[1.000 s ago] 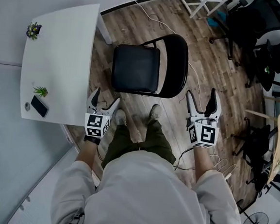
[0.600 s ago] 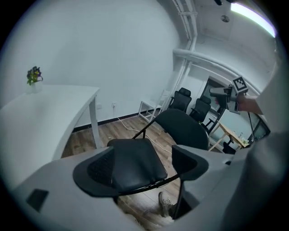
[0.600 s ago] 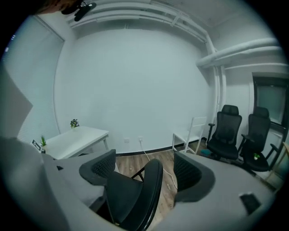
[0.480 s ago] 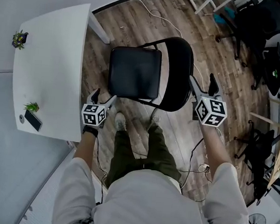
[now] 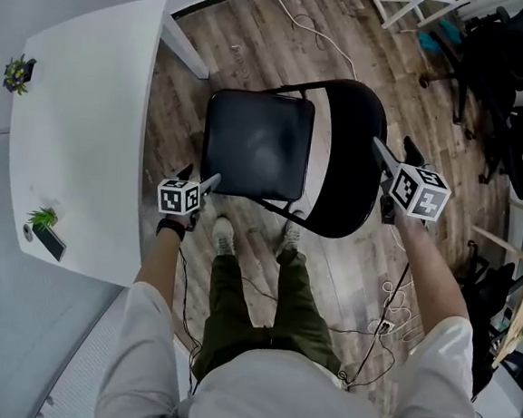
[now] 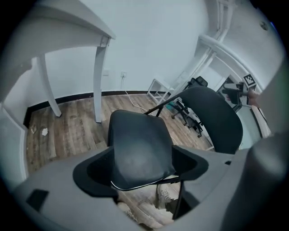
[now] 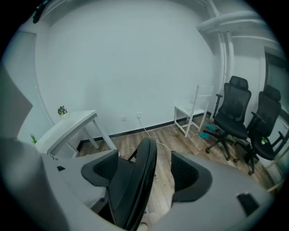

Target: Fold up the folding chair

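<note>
Both grippers have been carried forward and down to the folding chair (image 5: 256, 144) since the picture from 1 second ago, when they were held beside the person's legs. The chair is stood unfolded on the wooden floor (image 5: 257, 48), just beside the white table (image 5: 89, 97), with its seat (image 6: 140, 153) level and its backrest (image 5: 343, 156) upright.

The left gripper (image 5: 200, 178) is held at the seat's front corner nearest the table. In the left gripper view its jaws (image 6: 141, 167) are spread wide and the seat's front edge is framed between them; no pad is seen pressed on it, so nothing is gripped.

The right gripper (image 5: 394, 150) is held at the top edge of the backrest. Its jaws (image 7: 144, 173) have just been closing a little and are set wide apart, 1 on either side of the backrest (image 7: 140, 180), with a gap shown at the right-hand pad, so the backrest is not clamped.

Black-and-white square markers are carried on each gripper's cube (image 5: 419, 192), the only printed patterns that can be made out. On the table, a phone (image 5: 49, 241) and 2 small plants (image 5: 17, 73) are laid. Black office chairs (image 7: 235, 113) are stood further off.
</note>
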Demonstrator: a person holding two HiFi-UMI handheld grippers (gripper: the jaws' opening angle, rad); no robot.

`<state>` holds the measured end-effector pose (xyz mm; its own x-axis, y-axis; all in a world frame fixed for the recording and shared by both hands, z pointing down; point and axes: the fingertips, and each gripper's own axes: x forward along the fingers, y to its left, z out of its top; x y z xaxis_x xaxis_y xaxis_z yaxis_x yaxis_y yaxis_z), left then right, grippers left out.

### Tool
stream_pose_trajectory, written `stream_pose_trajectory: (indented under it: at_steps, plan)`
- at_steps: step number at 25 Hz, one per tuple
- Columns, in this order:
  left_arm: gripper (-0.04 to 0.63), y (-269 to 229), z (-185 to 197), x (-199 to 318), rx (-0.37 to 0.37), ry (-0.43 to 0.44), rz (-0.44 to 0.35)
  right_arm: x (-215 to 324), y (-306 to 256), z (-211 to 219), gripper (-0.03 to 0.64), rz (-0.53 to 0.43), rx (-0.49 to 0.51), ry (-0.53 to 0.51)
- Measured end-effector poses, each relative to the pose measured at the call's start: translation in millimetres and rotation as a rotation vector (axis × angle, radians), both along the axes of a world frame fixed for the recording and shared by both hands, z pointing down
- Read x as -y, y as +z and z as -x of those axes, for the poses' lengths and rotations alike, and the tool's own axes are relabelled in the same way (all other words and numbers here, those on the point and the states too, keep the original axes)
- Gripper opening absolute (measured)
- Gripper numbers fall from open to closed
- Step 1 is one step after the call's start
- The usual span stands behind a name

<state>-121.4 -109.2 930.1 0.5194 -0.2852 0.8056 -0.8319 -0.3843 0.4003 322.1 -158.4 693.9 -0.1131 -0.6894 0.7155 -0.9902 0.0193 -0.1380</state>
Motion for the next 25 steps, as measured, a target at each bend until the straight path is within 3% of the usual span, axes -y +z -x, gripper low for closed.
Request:
stream_pose_trajectory:
  at_steps: [9,18,25]
  plan:
    - [0.4,75.8,13.6,10.8,0.037,0.015,0.135,28.5,26.4,-10.2,0.383,0.094,0.059,-0.03]
    - [0.4,137.1,20.4,24.0,0.01,0.025,0.222,51.3,56.8,-4.4,0.367,0.207,0.152,-0.043]
    - [0.4,179.5,26.1,33.6,-0.053,0.011,0.288,50.6,86.5,-3.6,0.342,0.299,0.191,-0.034]
